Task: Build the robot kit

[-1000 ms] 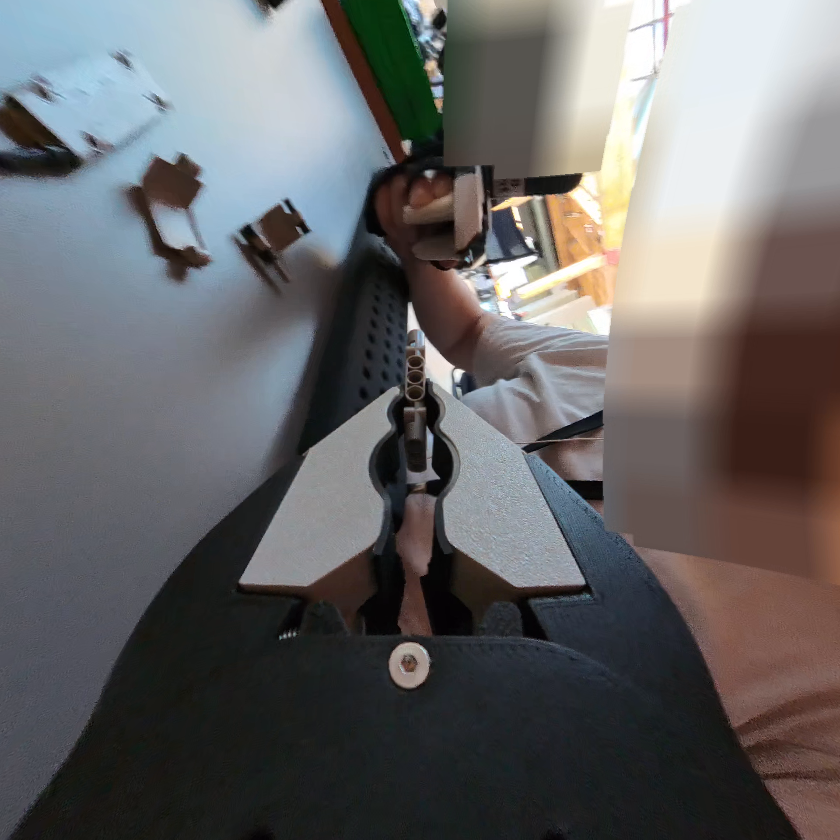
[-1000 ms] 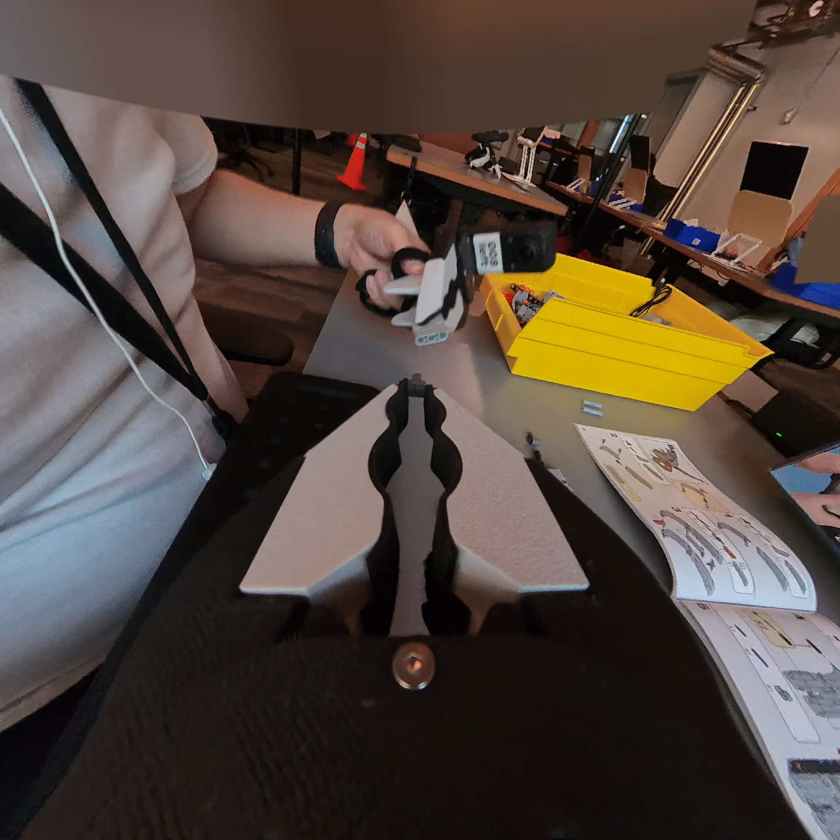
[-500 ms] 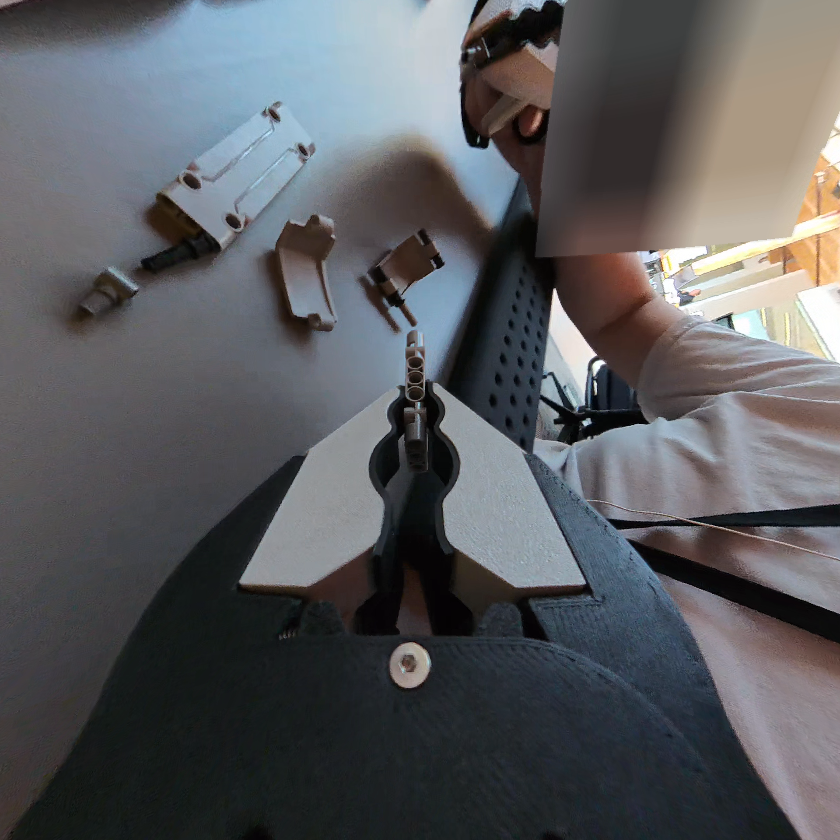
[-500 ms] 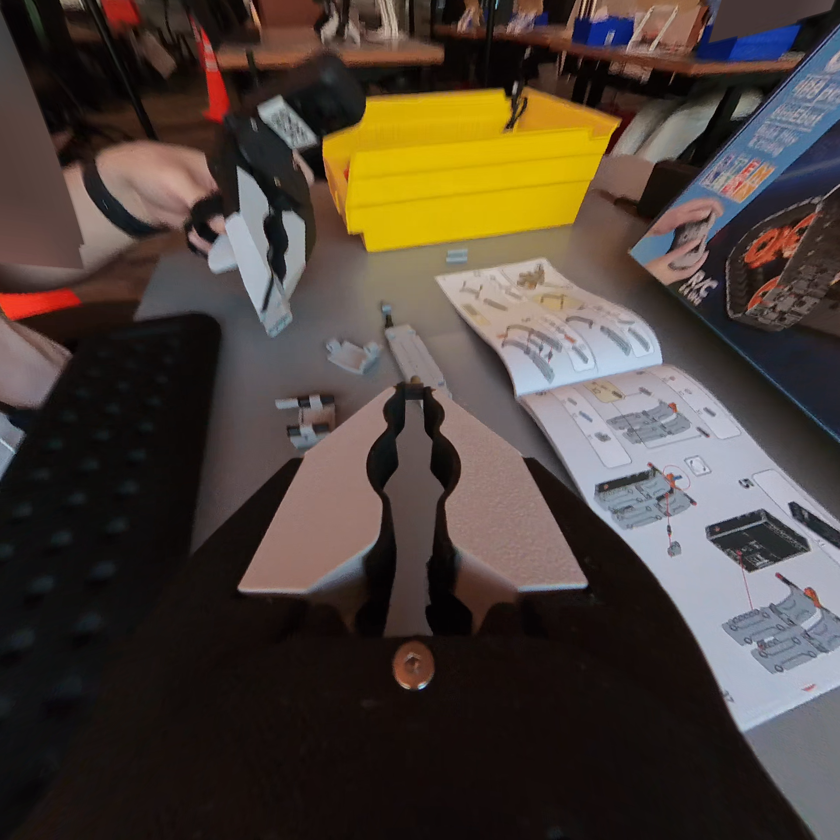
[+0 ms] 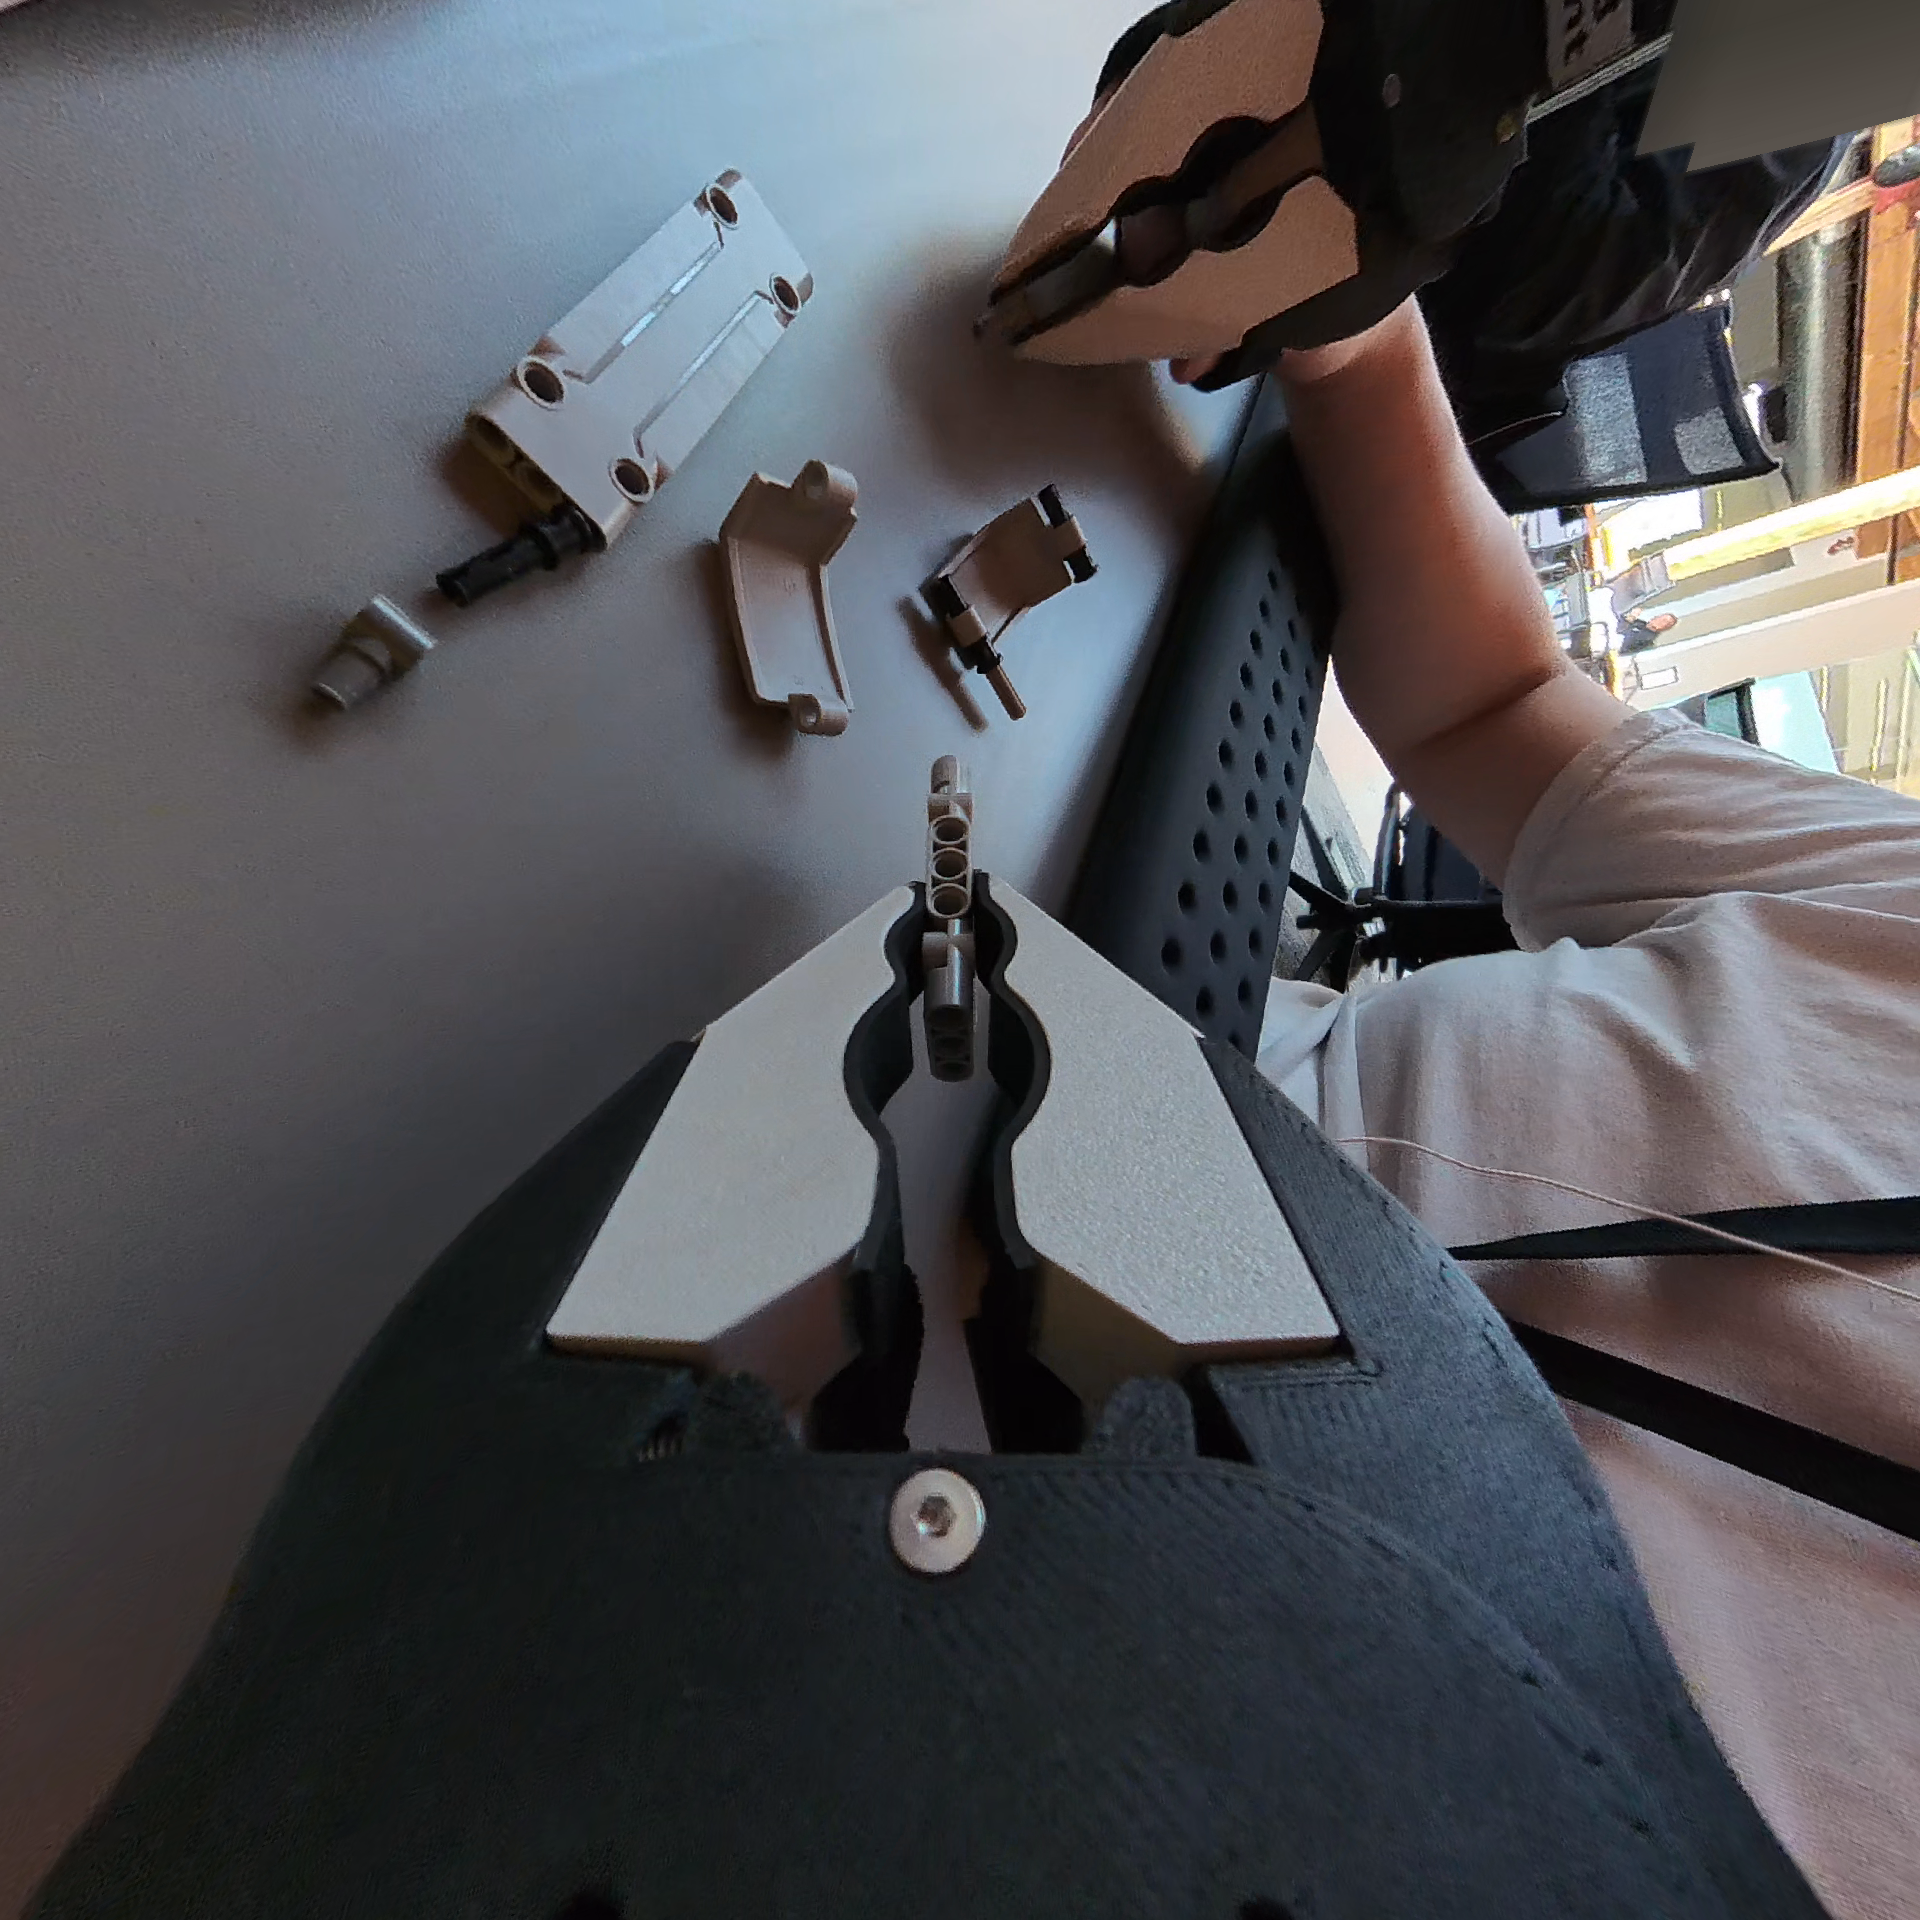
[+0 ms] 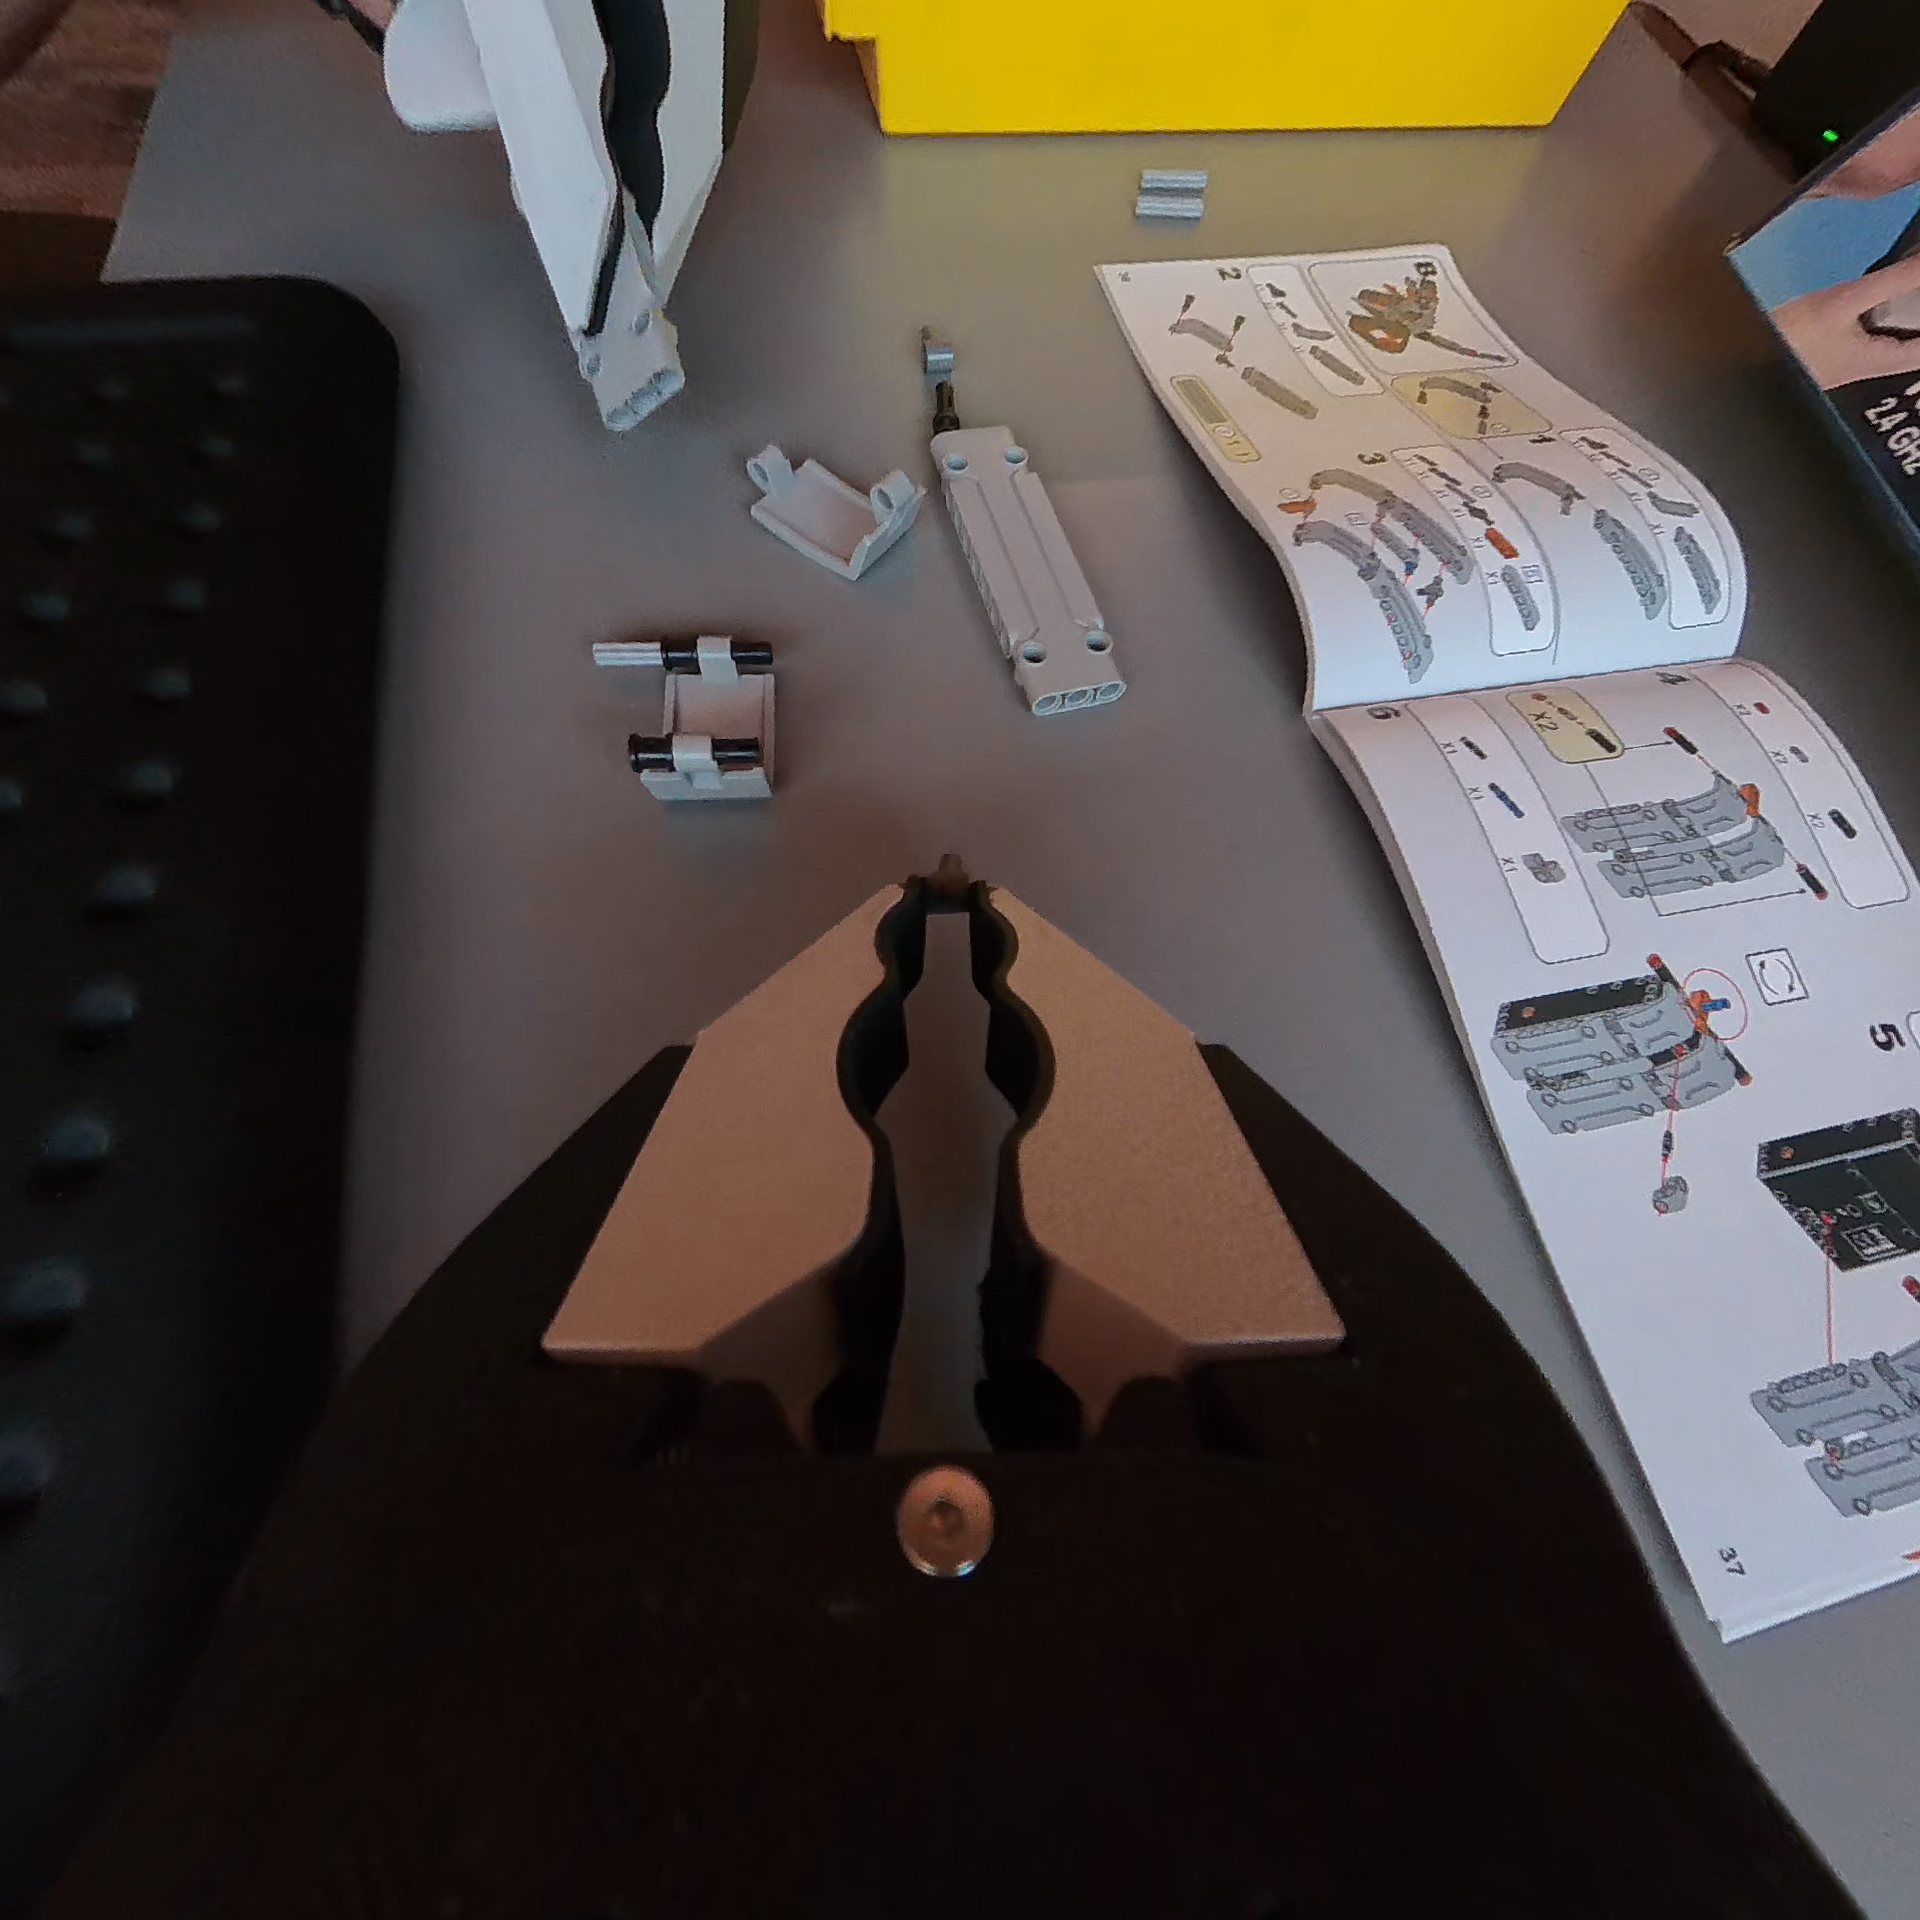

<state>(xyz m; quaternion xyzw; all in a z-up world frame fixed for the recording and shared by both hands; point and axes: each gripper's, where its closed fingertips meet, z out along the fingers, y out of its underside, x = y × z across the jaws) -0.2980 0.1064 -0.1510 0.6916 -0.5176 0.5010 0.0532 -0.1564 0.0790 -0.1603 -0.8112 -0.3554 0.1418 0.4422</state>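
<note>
My left gripper [image 5: 951, 906] is shut on a small grey beam with round holes [image 5: 948, 852] that sticks out past the tips, above the grey table [image 5: 260, 987]. It also shows in the right wrist view [image 6: 634, 390]. My right gripper [image 6: 945, 896] is shut on a tiny dark pin [image 6: 948, 865] at its tips; it shows in the left wrist view [image 5: 1003, 322] too. Between them on the table lie a long grey panel [image 6: 1023, 571], a curved grey panel [image 6: 831, 514], a small grey assembly with black pins [image 6: 707, 717] and a small grey connector [image 5: 364, 665].
An open instruction booklet [image 6: 1558, 727] lies to the right, with a dark box [image 6: 1860, 343] beyond it. A yellow bin [image 6: 1195, 73] stands at the back, a small grey piece [image 6: 1172, 194] before it. A black perforated surface [image 6: 156, 831] borders the left. A person's arm [image 5: 1455, 644] reaches in.
Both grippers have swung down toward the table and the loose parts. The right gripper has come nearer the left one. Each still holds its piece.
</note>
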